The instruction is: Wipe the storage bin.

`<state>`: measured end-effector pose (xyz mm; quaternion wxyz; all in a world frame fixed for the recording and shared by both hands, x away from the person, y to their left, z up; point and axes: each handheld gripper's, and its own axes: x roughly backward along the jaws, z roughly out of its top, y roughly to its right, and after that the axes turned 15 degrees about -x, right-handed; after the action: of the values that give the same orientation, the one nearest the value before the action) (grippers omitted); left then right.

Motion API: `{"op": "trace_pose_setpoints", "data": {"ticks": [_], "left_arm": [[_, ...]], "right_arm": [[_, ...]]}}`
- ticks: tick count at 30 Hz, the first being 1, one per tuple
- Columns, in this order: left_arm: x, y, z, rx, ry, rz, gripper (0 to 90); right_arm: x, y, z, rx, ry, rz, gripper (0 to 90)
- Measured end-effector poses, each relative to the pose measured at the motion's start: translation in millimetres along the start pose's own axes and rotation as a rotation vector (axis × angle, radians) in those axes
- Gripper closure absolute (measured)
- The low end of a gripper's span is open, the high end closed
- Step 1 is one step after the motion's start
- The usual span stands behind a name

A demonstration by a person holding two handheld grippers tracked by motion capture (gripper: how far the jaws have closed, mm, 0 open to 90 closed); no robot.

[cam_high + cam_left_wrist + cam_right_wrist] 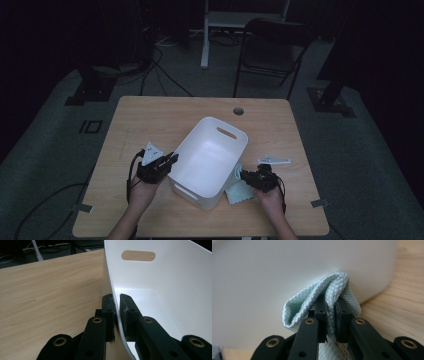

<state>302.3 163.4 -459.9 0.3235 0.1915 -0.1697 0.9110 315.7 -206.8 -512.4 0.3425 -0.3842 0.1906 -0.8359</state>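
Dark floor and a folding chair (272,47) surrounded the pale wooden worktop (150,120). At left, the left gripper (170,161) had its fingers (109,308) pinching the wall of the white plastic bin (212,150), steadying it. At right, the right gripper (245,175) pressed a bunched pale-blue cloth (332,287) against the bin's outer side. Wiping seemed under way; how much remained could not be judged.
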Motion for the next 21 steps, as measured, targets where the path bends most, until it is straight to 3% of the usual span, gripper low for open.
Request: {"op": "trace_pose_setpoints", "data": {"ticks": [3,5,7,15,21], "left_arm": [[0.0,0.2,0.1,-0.002,-0.001,0.001,83.0],[-0.1,0.2,0.2,-0.004,-0.001,-0.003,83.0],[-0.2,0.2,0.5,-0.01,-0.003,-0.006,82.9],[-0.4,0.8,0.5,-0.003,-0.001,-0.011,82.8],[-0.5,1.5,0.8,-0.003,-0.002,-0.008,82.7]], "right_arm": [[5.7,-7.0,0.3,0.015,0.015,0.028,82.7],[16.9,-19.4,1.8,0.041,0.056,0.085,82.7],[22.2,-26.0,3.5,0.058,0.076,0.104,82.7],[19.4,-27.0,3.0,0.073,0.094,0.076,82.7],[11.7,-17.4,0.4,0.048,0.074,0.046,82.7]]}}
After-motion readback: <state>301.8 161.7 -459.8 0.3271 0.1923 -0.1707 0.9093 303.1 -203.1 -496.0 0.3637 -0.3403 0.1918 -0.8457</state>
